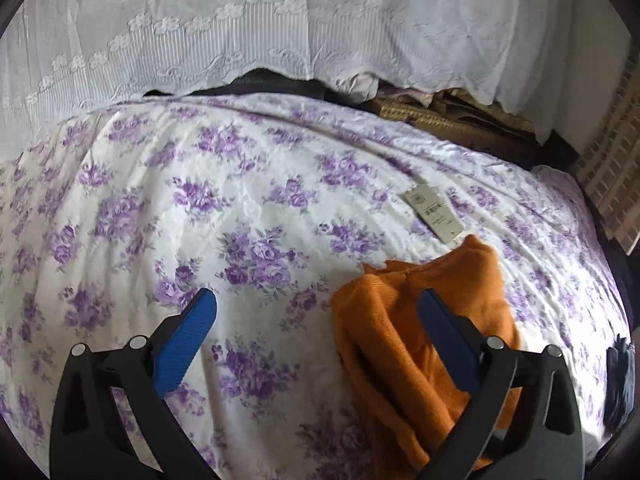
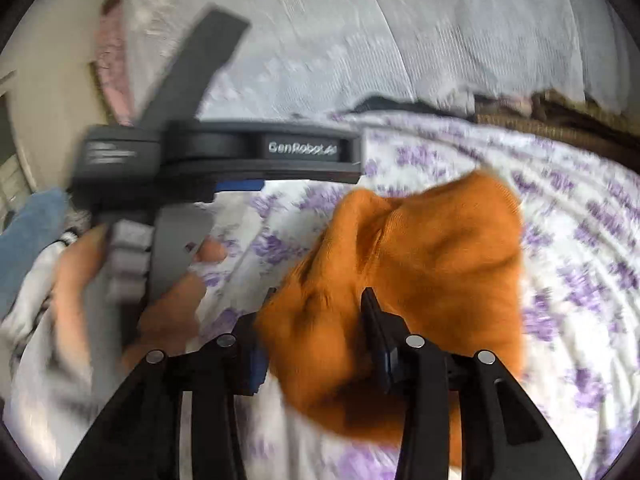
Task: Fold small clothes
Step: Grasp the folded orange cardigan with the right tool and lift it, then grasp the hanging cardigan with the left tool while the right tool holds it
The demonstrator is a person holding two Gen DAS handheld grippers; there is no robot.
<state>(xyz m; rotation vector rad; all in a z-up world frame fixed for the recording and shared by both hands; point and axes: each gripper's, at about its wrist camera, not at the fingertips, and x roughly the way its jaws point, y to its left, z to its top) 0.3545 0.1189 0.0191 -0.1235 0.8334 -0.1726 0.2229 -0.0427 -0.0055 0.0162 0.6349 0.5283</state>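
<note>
— Orange knit garment (image 2: 404,264) bunches right at the right gripper (image 2: 320,300), on the floral bedsheet (image 1: 248,184). How will it handle?

— Soft, light, floppy, I'd judge; pinch a hem or corner, not the heaped middle.

— And the grippers?

— Right one part open, cloth between its jaws; whether they pinch, I cannot tell. Left gripper (image 1: 316,304) gapes wide, empty, garment at its four o'clock, paper tag (image 1: 430,212) at one.

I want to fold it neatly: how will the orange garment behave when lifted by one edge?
The orange garment lies bunched in soft creases, so it will probably droop limply from wherever it is gripped. Its fuzzy knit looks unlikely to slip. The tag beside it may trail, if attached.
</note>
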